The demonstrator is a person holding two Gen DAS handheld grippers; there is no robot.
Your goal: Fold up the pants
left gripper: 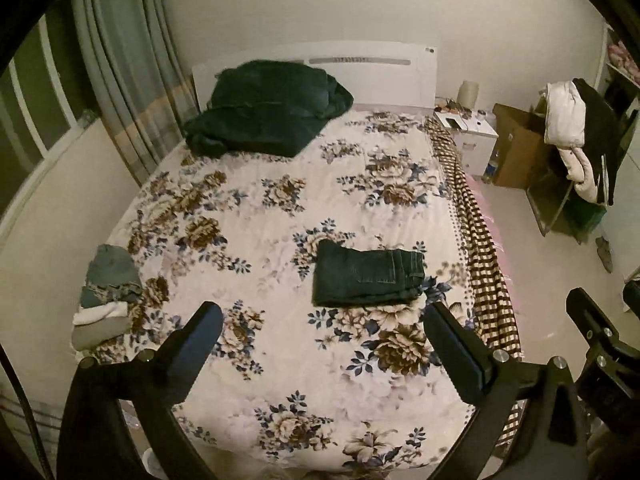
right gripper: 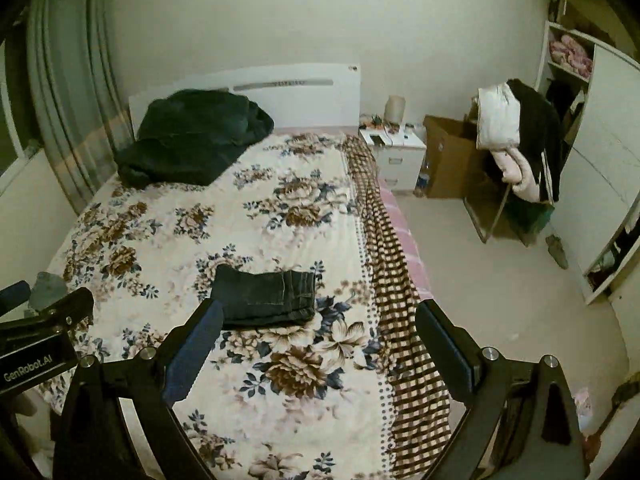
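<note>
Dark jeans (left gripper: 366, 274) lie folded into a flat rectangle on the floral bedspread (left gripper: 280, 216), right of the middle. They also show in the right wrist view (right gripper: 266, 294). My left gripper (left gripper: 324, 316) is open and empty, held above the bed's near end, short of the jeans. My right gripper (right gripper: 320, 316) is open and empty, held above the bed's right edge, with its left finger (right gripper: 196, 344) just in front of the jeans. The right gripper's body shows at the edge of the left wrist view (left gripper: 600, 344).
A heap of dark clothes (left gripper: 264, 116) lies by the white headboard (left gripper: 372, 68). A small stack of folded clothes (left gripper: 106, 300) sits at the bed's left edge. A checked blanket (left gripper: 480, 240) hangs over the right side. A nightstand (right gripper: 394, 152), cardboard box (right gripper: 448, 160) and loaded chair (right gripper: 516, 152) stand on the floor.
</note>
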